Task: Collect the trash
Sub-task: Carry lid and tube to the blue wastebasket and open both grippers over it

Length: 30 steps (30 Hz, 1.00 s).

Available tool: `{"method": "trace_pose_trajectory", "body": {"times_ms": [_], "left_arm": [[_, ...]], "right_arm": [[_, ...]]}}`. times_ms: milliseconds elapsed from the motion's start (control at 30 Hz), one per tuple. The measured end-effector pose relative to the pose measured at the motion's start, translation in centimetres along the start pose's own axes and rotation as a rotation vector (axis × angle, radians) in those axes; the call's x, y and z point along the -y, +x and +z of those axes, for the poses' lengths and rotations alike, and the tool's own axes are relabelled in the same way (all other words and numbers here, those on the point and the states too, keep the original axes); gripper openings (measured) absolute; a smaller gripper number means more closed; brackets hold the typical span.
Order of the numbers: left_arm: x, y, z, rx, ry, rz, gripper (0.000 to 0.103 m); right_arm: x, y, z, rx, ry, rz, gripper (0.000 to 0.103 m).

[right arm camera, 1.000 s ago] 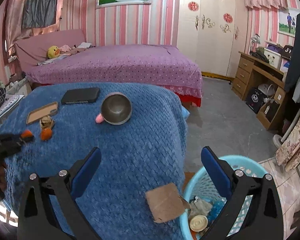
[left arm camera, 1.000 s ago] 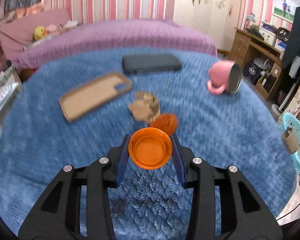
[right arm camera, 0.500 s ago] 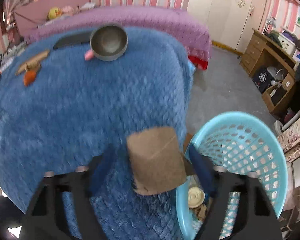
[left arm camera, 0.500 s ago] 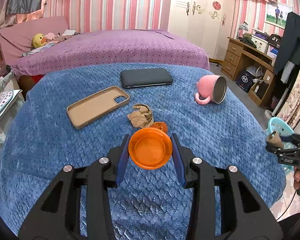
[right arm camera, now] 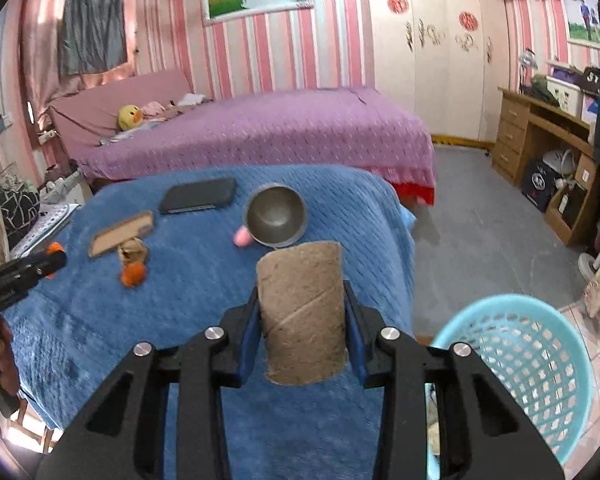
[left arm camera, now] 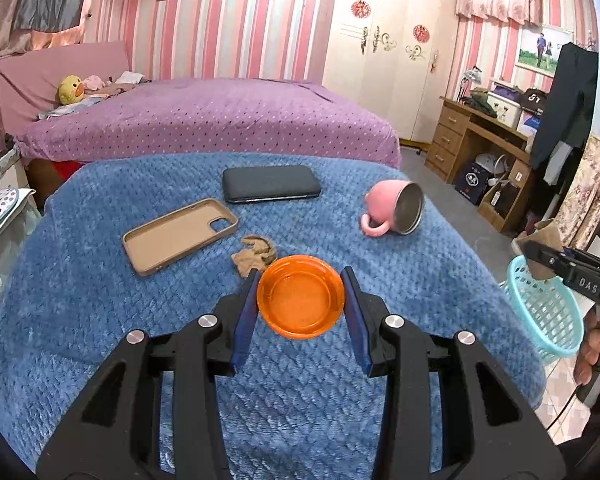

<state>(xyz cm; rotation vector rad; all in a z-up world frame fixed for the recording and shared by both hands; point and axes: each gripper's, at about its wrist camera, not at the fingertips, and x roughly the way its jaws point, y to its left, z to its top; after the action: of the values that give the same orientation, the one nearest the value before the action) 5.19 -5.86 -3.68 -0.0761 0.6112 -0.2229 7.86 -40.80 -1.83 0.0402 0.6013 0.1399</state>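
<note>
My left gripper is shut on an orange plastic lid and holds it above the blue blanket. A crumpled brown paper lies just beyond it. My right gripper is shut on a brown cardboard tube, held upright above the blanket's right edge, left of the light blue trash basket. In the right wrist view a small orange piece lies by the crumpled paper. The right gripper and basket also show in the left wrist view.
On the blanket lie a tan phone case, a dark phone and a tipped pink mug. A purple bed stands behind. A wooden desk is at the right, with grey floor between.
My right gripper closed on the cardboard tube at the blanket edge and lifted it upright. My left gripper rose with the orange lid, away from the crumpled paper.
</note>
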Motion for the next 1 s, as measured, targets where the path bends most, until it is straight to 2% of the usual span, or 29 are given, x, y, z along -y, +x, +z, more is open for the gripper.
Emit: {"method": "trace_pose_trajectory", "body": {"times_ms": [200, 567, 700, 1000], "left_arm": [[0.6, -0.4, -0.1, 0.007, 0.009, -0.01, 0.039], [2.5, -0.4, -0.5, 0.007, 0.034, -0.03, 0.039], [3.7, -0.3, -0.3, 0.011, 0.035, -0.05, 0.039], [6.7, -0.3, 0.7, 0.047, 0.05, -0.104, 0.039]], "right_arm": [[-1.0, 0.0, 0.3, 0.001, -0.028, -0.023, 0.037], [2.4, -1.9, 0.7, 0.039, 0.03, -0.056, 0.037], [3.5, -3.0, 1.0, 0.064, 0.022, -0.13, 0.037], [8.2, -5.6, 2.1, 0.11, 0.122, -0.208, 0.038]]}}
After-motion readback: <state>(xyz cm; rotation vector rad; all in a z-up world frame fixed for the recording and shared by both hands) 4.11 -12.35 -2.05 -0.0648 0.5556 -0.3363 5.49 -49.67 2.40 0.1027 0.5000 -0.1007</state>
